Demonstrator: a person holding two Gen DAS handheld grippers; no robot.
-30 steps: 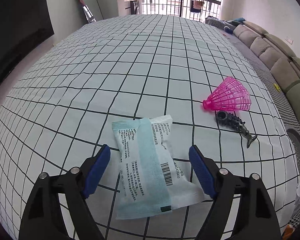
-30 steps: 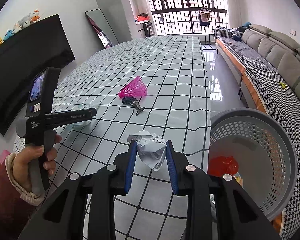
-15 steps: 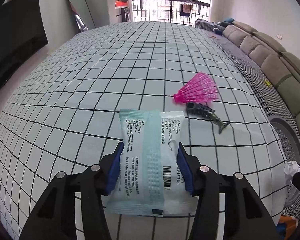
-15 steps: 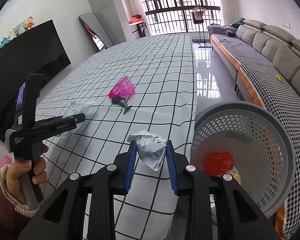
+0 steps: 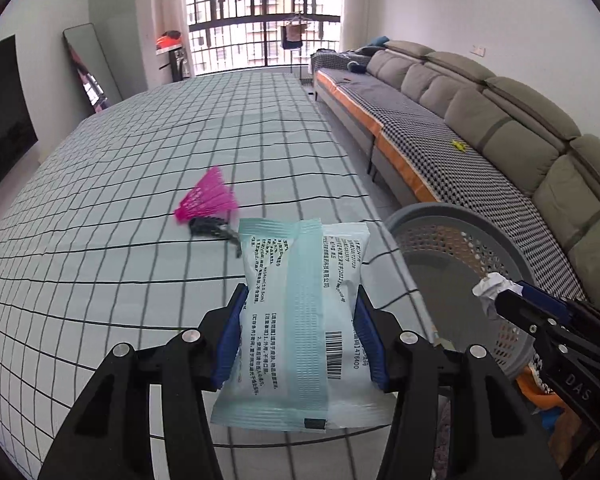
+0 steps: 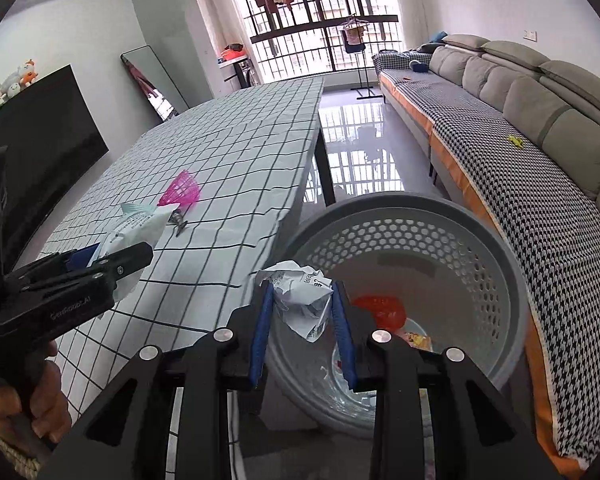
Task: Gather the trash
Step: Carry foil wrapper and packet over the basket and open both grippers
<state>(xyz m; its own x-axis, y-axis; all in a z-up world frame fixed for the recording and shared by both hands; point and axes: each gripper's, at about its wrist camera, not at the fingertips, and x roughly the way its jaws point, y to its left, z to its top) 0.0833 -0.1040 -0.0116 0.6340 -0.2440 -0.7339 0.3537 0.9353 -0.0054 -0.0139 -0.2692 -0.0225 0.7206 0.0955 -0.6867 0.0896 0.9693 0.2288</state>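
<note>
My left gripper (image 5: 300,328) is shut on a pale blue and white sealed packet (image 5: 300,320), lifted off the checked tablecloth (image 5: 100,260) near the table's right edge. The packet (image 6: 136,236) and the left gripper (image 6: 100,268) also show at the left of the right wrist view. My right gripper (image 6: 302,320) is shut on a crumpled white paper (image 6: 300,292) and hangs over the near rim of the grey perforated basket (image 6: 480,264). From the left wrist view, that paper (image 5: 492,288) sits in the right gripper (image 5: 500,300) over the basket (image 5: 452,224).
A pink shuttlecock (image 5: 208,200) and a dark fish-shaped toy (image 5: 212,228) lie on the table beyond the packet. The basket holds a red wrapper (image 6: 380,308) and other scraps. A grey sofa (image 6: 520,120) runs along the right wall. A hand (image 6: 32,396) grips the left tool.
My left gripper closed on the packet, lifted it off the cloth and carried it right toward the basket. My right gripper moved right with the paper, from over the table to over the basket.
</note>
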